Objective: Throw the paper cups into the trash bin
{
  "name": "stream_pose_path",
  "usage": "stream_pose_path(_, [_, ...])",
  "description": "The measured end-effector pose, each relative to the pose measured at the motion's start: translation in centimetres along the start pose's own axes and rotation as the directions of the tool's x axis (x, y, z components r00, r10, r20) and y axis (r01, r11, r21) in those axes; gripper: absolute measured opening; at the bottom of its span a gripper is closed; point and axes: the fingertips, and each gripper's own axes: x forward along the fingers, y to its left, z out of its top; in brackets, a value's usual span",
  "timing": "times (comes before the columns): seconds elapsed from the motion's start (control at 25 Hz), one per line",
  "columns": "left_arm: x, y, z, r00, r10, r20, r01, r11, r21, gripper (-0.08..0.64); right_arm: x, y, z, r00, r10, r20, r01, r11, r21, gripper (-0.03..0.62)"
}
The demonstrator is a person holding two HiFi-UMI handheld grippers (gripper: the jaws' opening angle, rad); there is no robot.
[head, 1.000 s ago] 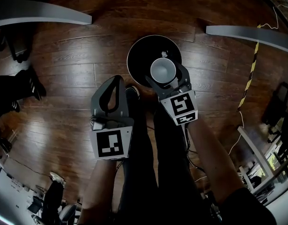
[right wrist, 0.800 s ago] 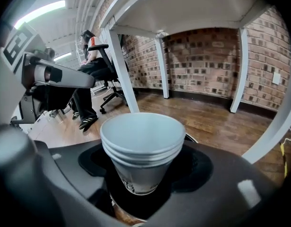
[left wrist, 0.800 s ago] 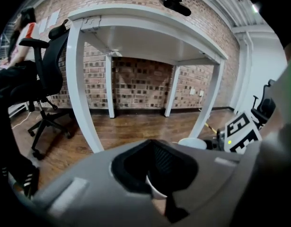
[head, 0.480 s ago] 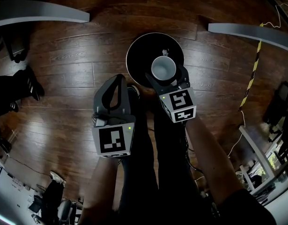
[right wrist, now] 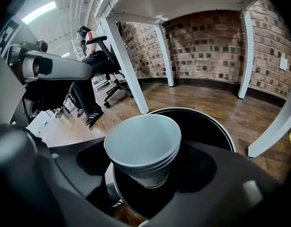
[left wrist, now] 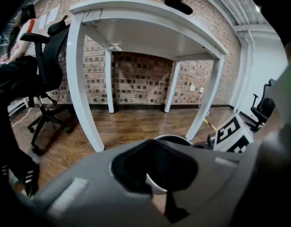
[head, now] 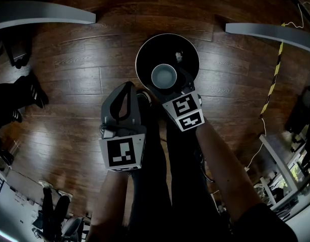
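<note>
Nested white paper cups [head: 164,76] [right wrist: 143,141] sit tilted between the jaws of my right gripper [head: 170,87] [right wrist: 145,174], straight above the round black trash bin [head: 144,49] [right wrist: 221,126]. These jaws are opening, and the pads stand a little off the cups' sides. A small pale thing [head: 179,56] lies inside the bin. My left gripper [head: 127,87] [left wrist: 159,169] hangs beside the bin's near left edge, its fingers closed together with nothing between them. The bin's rim [left wrist: 171,138] shows just past them.
White desks [head: 44,14] [head: 270,32] stand on the wooden floor to either side of the bin. A seated person's shoes [head: 36,92] and an office chair [left wrist: 46,79] are at the left. Yellow-black tape [head: 270,79] runs along the floor at the right.
The right gripper has swung the cups leftward, over the middle of the bin, and its jaws have widened round them. The left gripper has stayed where it was.
</note>
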Motion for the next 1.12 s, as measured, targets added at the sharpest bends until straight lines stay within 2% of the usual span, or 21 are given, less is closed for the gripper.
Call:
stream_pose_path(0.32, [0.1,0.2,-0.9,1.0,0.01,-0.017,-0.01,1.0,-0.009,0.005,1.5,2.0,-1.0,0.996,0.082,-0.042,-0.082,0.997,0.002,0.407])
stream_pose_path(0.64, [-0.2,0.7,-0.4,1.0,0.024,-0.016,-0.024,1.0,-0.011,0.005,0.5,0.6,-0.3,0.999,0.037,0.004,-0.037,0.998,0.056,0.392])
stream_pose_path(0.8, [-0.8,0.6,1.2,0.999,0.029,0.016,-0.029,1.0,-0.012,0.005,-2.6,-1.0,2.5,0.995,-0.037,0.092,0.025,0.992,0.125,0.308])
stream_pose_path(0.92, [-1.9,-0.2,3.6,0.998,0.024,0.053,-0.023,1.0,-0.013,0.005,-6.2,-1.7,5.6,0.982,-0.085,0.171,0.059,0.986,0.155,0.246])
stream_pose_path(1.12, [-5.4,-2.4,10.6,0.99,-0.014,0.144,0.016,1.0,-0.016,0.005,-13.4,-0.7,13.4,0.94,-0.094,0.327,0.064,0.993,0.101,0.195])
